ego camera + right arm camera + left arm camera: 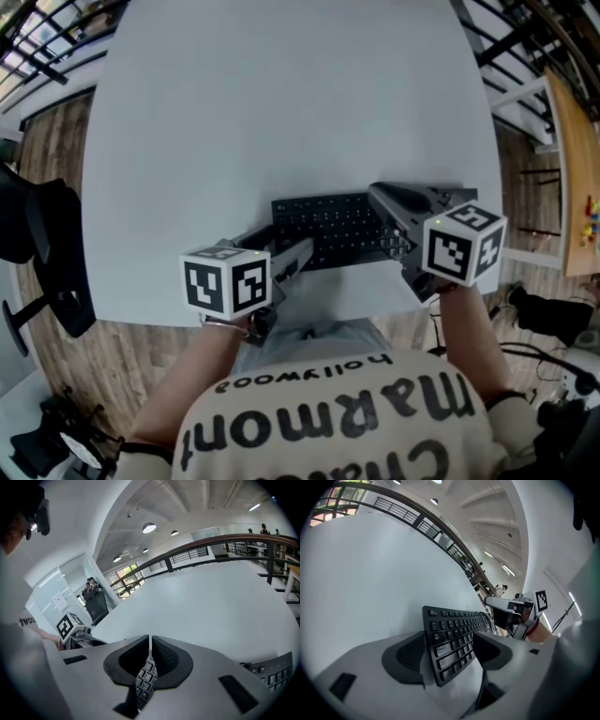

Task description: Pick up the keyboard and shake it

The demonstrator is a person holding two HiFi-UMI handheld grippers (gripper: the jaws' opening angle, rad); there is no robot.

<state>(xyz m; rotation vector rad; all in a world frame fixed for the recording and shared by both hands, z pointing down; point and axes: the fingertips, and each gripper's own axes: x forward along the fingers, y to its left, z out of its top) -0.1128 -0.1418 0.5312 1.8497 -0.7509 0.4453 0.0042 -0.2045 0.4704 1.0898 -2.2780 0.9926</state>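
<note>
A black keyboard [328, 228] lies on the white table [281, 103] close to its near edge. My left gripper [292, 256] is open. In the left gripper view the keyboard's left end [452, 637] stands between the wide-apart pads [408, 654] of the left gripper [449, 651], with a gap on each side. My right gripper [386, 204] is shut on the keyboard's right end. In the right gripper view its pads [164, 658] meet on a strip of keys [145, 678], and the right gripper [150, 652] hides the rest of that end.
The table's near edge [337, 314] runs just in front of the person's body. A black chair [42, 244] stands on the wooden floor at the left. A wooden desk [574, 178] and cables lie at the right.
</note>
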